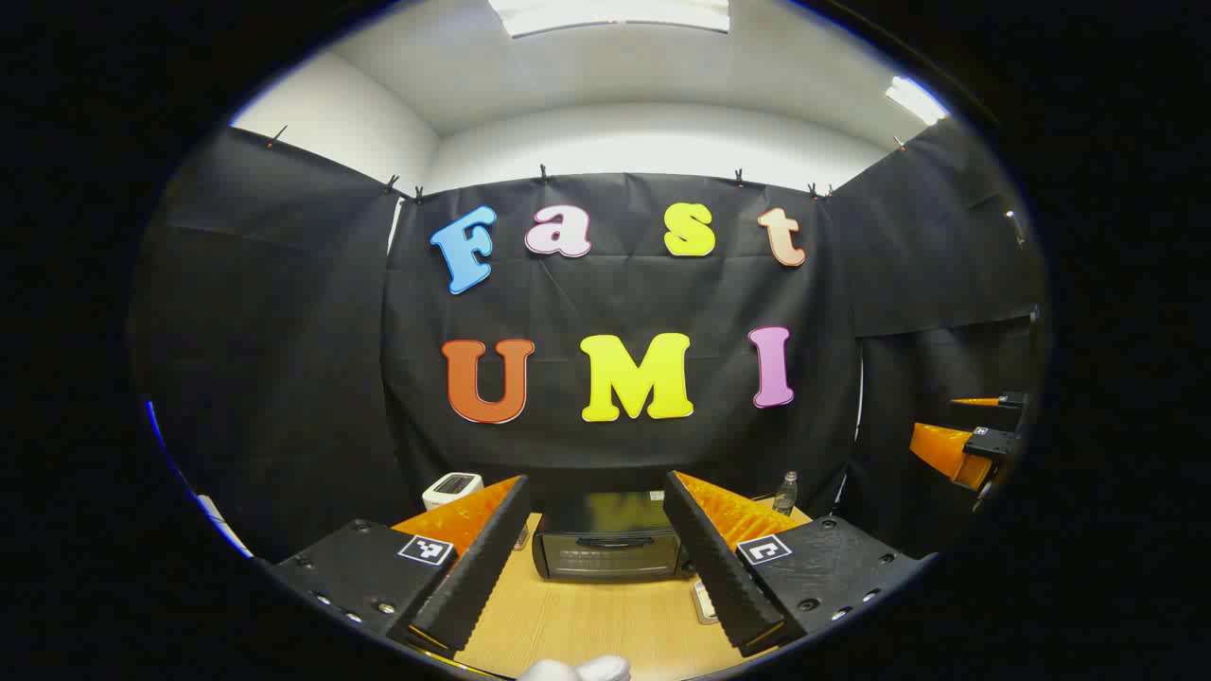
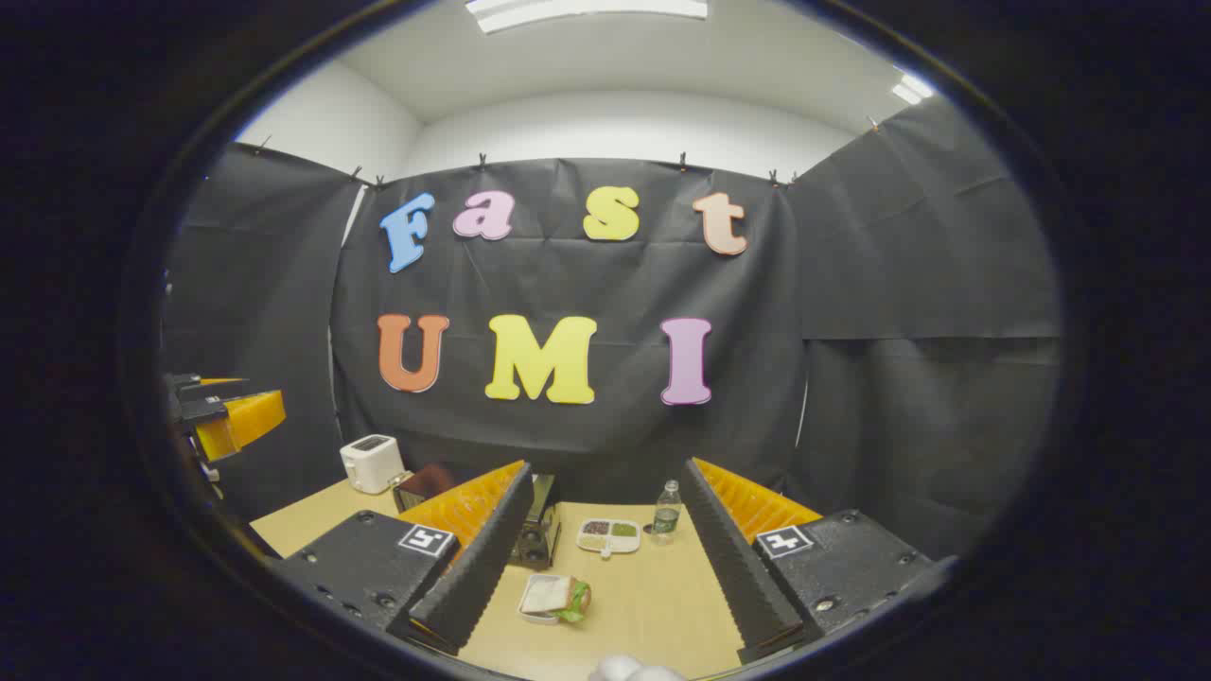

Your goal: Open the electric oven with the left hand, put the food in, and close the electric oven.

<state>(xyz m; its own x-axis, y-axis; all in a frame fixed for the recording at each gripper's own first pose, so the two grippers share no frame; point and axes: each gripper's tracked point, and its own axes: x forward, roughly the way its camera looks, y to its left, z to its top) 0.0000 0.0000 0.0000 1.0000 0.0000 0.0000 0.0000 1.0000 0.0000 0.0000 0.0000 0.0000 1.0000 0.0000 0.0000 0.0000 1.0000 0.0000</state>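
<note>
Left gripper (image 1: 596, 558) was spread wide, facing the closed electric oven (image 1: 607, 549). Right gripper (image 2: 605, 558) was equally wide above the sandwich tray (image 2: 553, 599), right of the oven.

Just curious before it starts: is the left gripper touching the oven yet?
Apart. In the left gripper view the left gripper hangs open above the table, short of the closed oven.

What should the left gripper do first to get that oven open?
Probably move the left hand-held gripper forward and down toward the dark handle bar on the black electric oven. The oven door looks shut, the gripper is open and well back from it, and the handle sits between its fingers in the left gripper view.
</note>
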